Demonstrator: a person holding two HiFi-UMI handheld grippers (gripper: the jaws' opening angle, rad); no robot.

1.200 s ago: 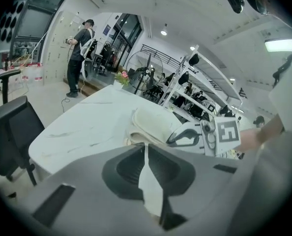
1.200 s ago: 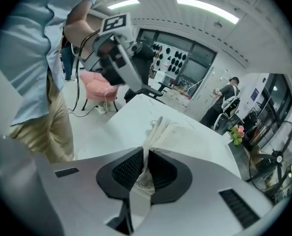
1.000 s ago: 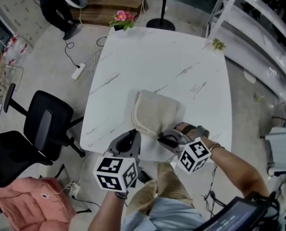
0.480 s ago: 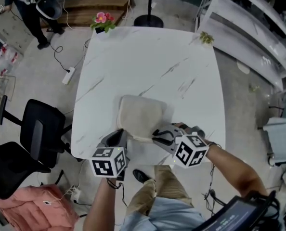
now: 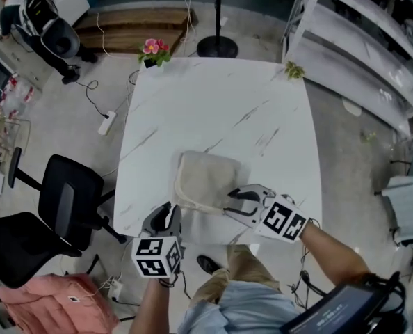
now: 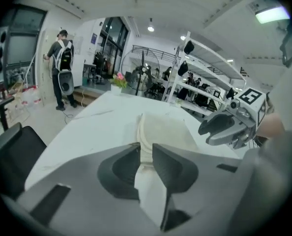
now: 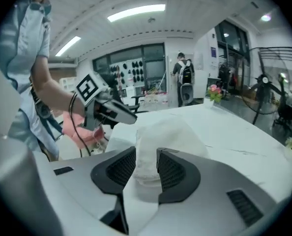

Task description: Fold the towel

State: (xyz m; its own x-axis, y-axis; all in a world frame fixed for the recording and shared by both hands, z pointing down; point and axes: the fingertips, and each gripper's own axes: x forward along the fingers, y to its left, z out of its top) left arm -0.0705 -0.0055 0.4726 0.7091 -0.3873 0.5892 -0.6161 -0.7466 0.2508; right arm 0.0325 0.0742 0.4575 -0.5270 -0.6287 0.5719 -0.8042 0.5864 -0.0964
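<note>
Folded beige towel (image 5: 206,181) flat on the white tabletop (image 5: 213,103) near its front edge, left tool (image 5: 166,213) at the tabletop's front-left, jaws just spread, towel corner ahead, right tool (image 5: 233,202) front-right, jaws just parted around the towel's edge.

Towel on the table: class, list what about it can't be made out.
- Towel layer count: too small, head view.
- Near-right corner: head view, covered by right gripper, fingers just opening, towel between.
- Near edge: left gripper view, behind left gripper, fingers just opening, towel between.
</note>
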